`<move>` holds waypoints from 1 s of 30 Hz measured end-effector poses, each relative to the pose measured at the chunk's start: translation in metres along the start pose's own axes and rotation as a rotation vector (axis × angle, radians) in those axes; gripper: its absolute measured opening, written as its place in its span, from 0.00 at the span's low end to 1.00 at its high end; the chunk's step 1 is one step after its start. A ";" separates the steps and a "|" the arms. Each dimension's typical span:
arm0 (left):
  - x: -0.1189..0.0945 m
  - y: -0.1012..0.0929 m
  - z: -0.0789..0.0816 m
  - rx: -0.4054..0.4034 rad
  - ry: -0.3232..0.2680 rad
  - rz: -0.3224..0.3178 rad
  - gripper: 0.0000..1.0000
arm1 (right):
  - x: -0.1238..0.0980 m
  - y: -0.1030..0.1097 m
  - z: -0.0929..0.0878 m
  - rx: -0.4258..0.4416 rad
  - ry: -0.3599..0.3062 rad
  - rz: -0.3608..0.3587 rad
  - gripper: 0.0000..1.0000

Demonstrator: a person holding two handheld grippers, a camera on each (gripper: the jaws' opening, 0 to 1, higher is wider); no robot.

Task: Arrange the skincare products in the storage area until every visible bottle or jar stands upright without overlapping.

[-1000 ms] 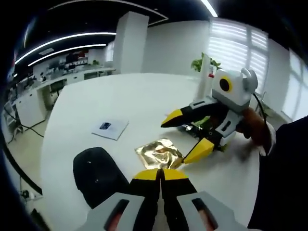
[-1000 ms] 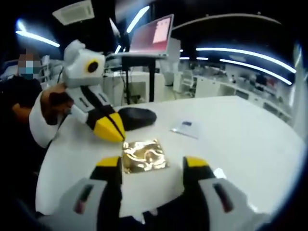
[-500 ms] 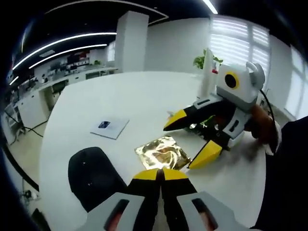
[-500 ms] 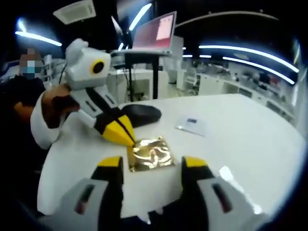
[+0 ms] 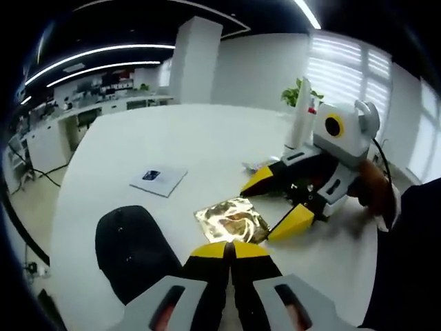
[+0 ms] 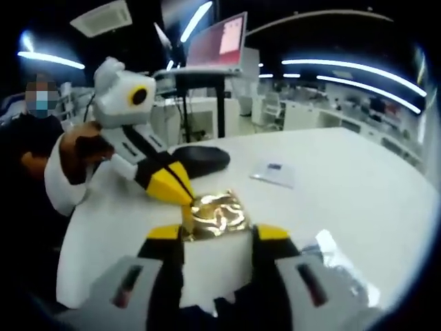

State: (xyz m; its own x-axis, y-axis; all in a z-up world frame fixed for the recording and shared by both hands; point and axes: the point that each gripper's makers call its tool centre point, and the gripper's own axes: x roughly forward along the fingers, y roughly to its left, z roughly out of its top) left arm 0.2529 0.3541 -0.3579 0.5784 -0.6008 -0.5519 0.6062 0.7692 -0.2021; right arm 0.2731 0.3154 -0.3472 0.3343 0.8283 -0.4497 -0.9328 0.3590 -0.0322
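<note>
White table [image 5: 207, 145], crumpled gold foil sachet [image 5: 231, 220] at centre, left gripper [image 5: 230, 249] closed and empty just beside it, right gripper [image 6: 216, 234] open around it, black pouch [image 5: 131, 248] near the sachet.

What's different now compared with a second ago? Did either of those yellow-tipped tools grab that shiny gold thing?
The right tool has closed in on the gold foil packet, whose near edge now lies between its open jaws; no grip yet. The left tool, tips shut, has come to the packet's edge and seems to touch it. The packet looks slightly lifted or crumpled. The black pad, white card and table stayed put.
</note>
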 end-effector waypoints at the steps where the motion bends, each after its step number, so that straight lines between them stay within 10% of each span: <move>1: 0.000 0.000 0.000 0.006 -0.001 -0.001 0.00 | 0.000 0.001 0.001 0.010 -0.005 0.004 0.42; 12: 0.003 0.000 0.005 0.029 -0.018 -0.021 0.00 | -0.011 0.010 0.023 0.148 -0.160 0.061 0.45; 30: 0.003 -0.003 0.006 0.037 -0.022 -0.016 0.00 | -0.005 0.010 0.016 0.160 -0.125 0.072 0.19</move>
State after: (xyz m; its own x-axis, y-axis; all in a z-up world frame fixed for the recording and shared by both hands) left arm 0.2563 0.3483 -0.3539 0.5802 -0.6176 -0.5310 0.6349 0.7513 -0.1800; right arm 0.2642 0.3217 -0.3306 0.2911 0.8974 -0.3315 -0.9249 0.3525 0.1421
